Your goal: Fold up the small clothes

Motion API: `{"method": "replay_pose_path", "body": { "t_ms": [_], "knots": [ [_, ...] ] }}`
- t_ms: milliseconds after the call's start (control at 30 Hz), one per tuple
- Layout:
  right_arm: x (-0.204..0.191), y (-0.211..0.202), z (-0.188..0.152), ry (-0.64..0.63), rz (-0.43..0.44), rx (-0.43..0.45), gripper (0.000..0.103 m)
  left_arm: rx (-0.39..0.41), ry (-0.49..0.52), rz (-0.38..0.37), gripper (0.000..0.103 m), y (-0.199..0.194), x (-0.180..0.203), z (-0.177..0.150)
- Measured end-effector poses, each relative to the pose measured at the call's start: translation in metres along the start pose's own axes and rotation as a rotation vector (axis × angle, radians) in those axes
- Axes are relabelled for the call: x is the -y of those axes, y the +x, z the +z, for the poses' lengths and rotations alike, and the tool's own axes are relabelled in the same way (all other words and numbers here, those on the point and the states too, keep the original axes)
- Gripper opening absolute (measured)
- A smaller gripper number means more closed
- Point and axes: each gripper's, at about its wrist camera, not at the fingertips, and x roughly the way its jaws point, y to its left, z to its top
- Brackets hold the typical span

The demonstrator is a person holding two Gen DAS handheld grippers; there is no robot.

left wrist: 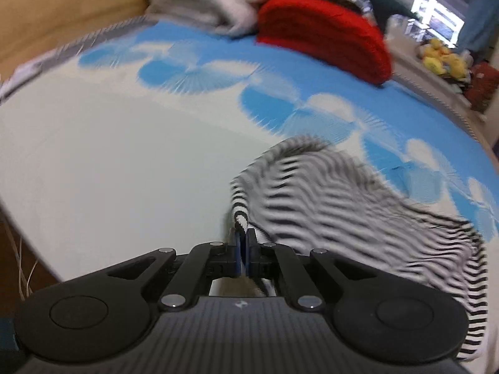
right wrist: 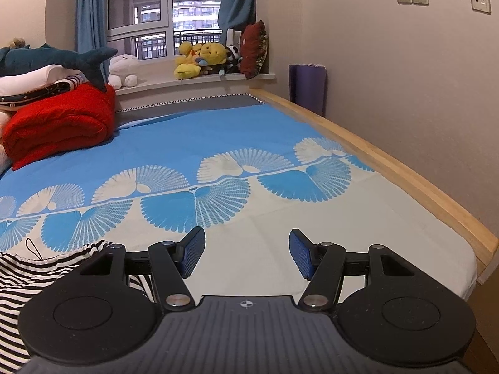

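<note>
A black-and-white striped garment lies on the bed, blurred in the left wrist view. My left gripper is shut on an edge of it, and the cloth rises in a fold from the jaws and drapes off to the right. In the right wrist view the same striped garment lies at the lower left, beside and partly under the gripper body. My right gripper stands open over bare white sheet, nothing between its blue pads.
The bed sheet is blue and white with fan prints. A folded red blanket and stacked bedding with a plush shark sit at the head. Plush toys line the windowsill. A wooden bed rail runs along the right.
</note>
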Motion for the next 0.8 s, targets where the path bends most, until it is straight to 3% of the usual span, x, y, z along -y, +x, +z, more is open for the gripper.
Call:
{"method": "replay_pose_path", "body": {
  "t_ms": [200, 367, 533, 667, 733, 800],
  "knots": [
    [0.016, -0.003, 0.0, 0.047, 0.0, 0.01, 0.062, 0.184, 0.177, -0.137, 0.002, -0.047, 0.103, -0.002],
    [0.03, -0.005, -0.001, 0.091, -0.015, 0.014, 0.062, 0.225, 0.399, -0.344, 0.002, -0.071, 0.212, -0.046],
    [0.04, -0.013, -0.002, 0.094, -0.026, 0.04, 0.062, 0.076, 0.674, -0.59, 0.002, -0.064, 0.304, -0.121],
    [0.046, -0.012, -0.002, 0.085, -0.023, 0.031, 0.062, -0.091, 0.792, -0.671, 0.005, -0.045, 0.333, -0.161],
    [0.047, -0.01, -0.002, 0.088, -0.012, 0.019, 0.062, -0.156, 0.779, -0.7, 0.014, -0.041, 0.332, -0.16],
    [0.044, -0.007, -0.002, 0.085, 0.008, 0.005, 0.062, -0.15, 0.74, -0.677, 0.043, -0.044, 0.324, -0.146]
  ]
}}
